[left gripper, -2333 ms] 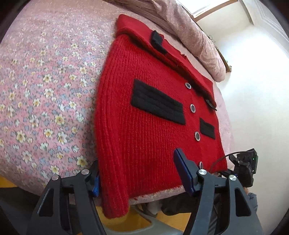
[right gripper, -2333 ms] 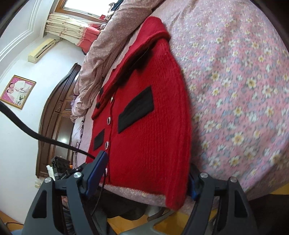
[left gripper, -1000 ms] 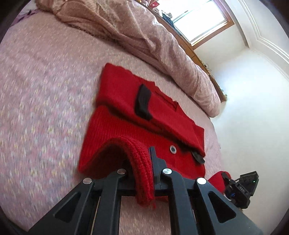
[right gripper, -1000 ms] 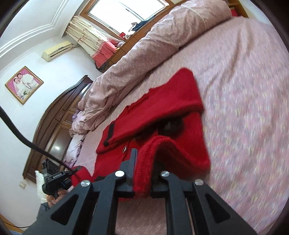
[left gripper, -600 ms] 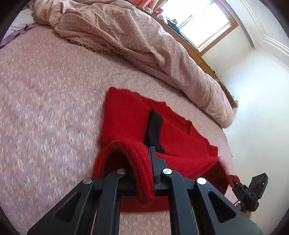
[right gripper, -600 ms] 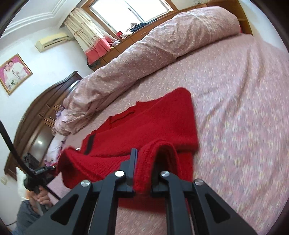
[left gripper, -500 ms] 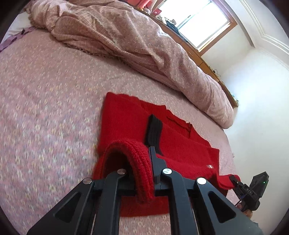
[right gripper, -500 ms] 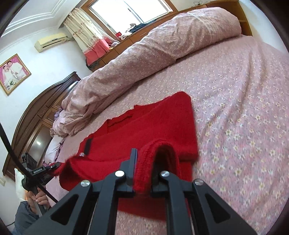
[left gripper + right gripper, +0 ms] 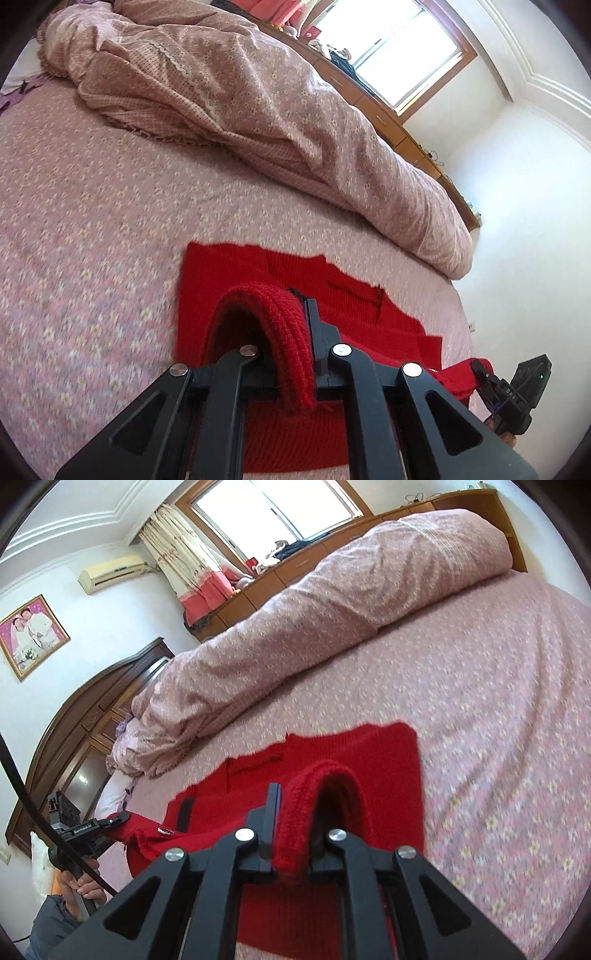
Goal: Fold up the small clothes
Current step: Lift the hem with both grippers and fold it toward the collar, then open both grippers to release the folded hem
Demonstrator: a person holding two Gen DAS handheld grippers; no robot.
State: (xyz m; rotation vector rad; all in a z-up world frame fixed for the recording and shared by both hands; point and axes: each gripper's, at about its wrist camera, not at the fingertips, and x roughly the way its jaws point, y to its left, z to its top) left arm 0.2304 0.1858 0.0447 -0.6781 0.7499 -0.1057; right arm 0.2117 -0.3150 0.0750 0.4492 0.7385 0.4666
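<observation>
A small red knitted cardigan (image 9: pixel 229 269) with black patches lies on the floral bed (image 9: pixel 92 221). Its bottom half is lifted and carried over the collar half. My left gripper (image 9: pixel 288 332) is shut on a fold of the red hem at one corner. My right gripper (image 9: pixel 295 819) is shut on the hem at the other corner. The cardigan also shows in the right wrist view (image 9: pixel 388 753), with a black patch (image 9: pixel 184 814) and a button visible. Each gripper appears in the other's view, the right one (image 9: pixel 480 369) and the left one (image 9: pixel 118 818), each with red knit in it.
A rolled pink floral quilt (image 9: pixel 258 103) lies along the far side of the bed. A dark wooden headboard (image 9: pixel 92 709) stands at the left. Wooden cabinets and a window (image 9: pixel 273 506) are behind. The bed's near edge is just below the grippers.
Both grippers closed on the cardigan's bottom hem, lifted it and carried it away from the bed edge toward the collar. The front with pockets and buttons is now covered by the fold.
</observation>
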